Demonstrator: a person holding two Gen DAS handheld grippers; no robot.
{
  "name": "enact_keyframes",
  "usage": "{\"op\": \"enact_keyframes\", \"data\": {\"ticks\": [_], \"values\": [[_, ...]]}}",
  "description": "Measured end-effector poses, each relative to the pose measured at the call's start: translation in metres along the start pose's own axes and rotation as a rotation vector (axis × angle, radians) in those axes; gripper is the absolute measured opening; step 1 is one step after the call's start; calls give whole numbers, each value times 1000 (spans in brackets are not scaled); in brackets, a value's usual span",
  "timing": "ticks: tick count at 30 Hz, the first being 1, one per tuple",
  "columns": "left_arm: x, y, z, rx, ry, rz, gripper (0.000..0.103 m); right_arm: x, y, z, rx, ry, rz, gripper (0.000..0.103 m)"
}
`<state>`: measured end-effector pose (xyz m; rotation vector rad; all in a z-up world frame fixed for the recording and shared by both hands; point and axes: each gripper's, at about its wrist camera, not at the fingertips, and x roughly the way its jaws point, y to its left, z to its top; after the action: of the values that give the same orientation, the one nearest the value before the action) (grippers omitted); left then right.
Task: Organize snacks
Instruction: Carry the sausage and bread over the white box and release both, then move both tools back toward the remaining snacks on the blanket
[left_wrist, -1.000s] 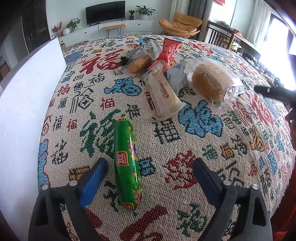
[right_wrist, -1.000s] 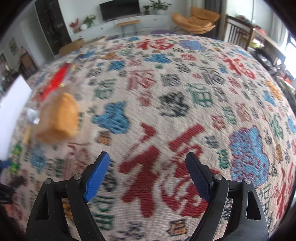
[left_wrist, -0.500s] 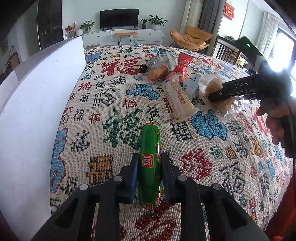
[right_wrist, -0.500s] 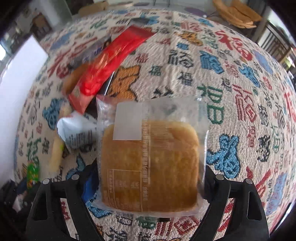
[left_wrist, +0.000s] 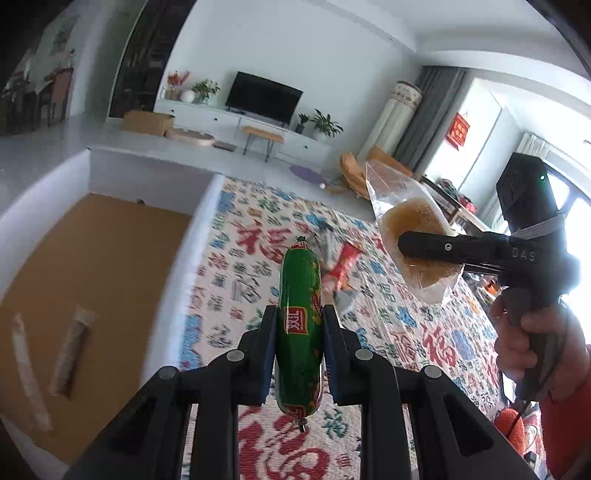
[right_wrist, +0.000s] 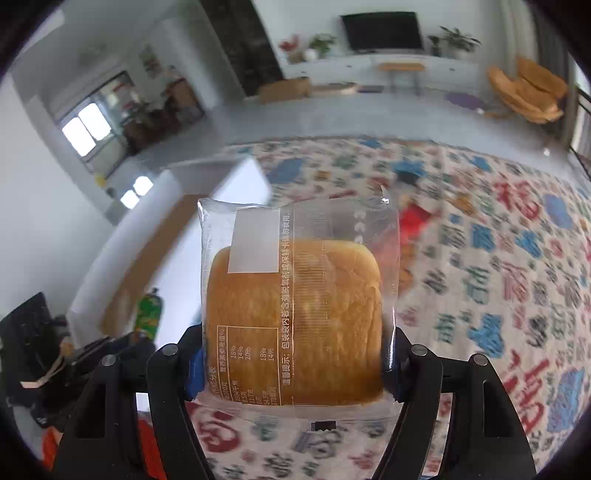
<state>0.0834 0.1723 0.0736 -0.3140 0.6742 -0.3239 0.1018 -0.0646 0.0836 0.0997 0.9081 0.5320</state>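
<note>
Far left in the left wrist view there's a white-walled box with a brown floor, and two long thin snack sticks lying in it, both blurry.

Next over, the left gripper is clamped tight on a green sausage, pads pressing its sides around the middle. The sausage is up off the patterned tablecloth, long axis running along the fingers, far tip aimed away toward the TV side of the room, crimped end toward the camera. It has a red square label with white characters I can't make out.

On the right, the right gripper has a packaged bread between its pads, jaws still closing in on it, bag lifted clear of the cloth. Its sealed edge points away from the camera. There's a nutrition table, a line of Chinese text, and a blank white sticker. The gripper body reads "DAS". A red packet sits on the cloth behind.
</note>
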Motion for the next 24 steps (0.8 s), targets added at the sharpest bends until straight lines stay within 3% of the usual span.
{"op": "enact_keyframes", "data": {"ticks": [2, 6, 7, 8, 10, 11, 17, 20, 24], "values": [[-25, 25, 10, -11, -29, 77, 23, 9, 60, 16, -79, -12, 93, 74], [-67, 92, 17, -63, -26, 323, 27, 45, 165, 33, -211, -9, 225, 76], [-74, 107, 16, -88, -24, 373, 43, 59, 185, 33, -222, 3, 245, 82], [-82, 121, 13, -114, -29, 426, 67, 77, 202, 32, -230, 42, 259, 87], [-102, 143, 7, -158, -69, 505, 80, 113, 228, 28, -244, 148, 281, 89], [-108, 150, 4, -171, -79, 519, 80, 121, 236, 26, -250, 149, 280, 89], [-99, 149, -9, -183, -85, 499, 81, 104, 241, 20, -306, 37, 238, 89], [-78, 118, -11, -115, -69, 443, 81, 87, 213, 9, -355, -61, 102, 89], [-45, 57, -9, -14, -31, 279, 82, 90, 123, -22, -299, -77, -116, 88]]}}
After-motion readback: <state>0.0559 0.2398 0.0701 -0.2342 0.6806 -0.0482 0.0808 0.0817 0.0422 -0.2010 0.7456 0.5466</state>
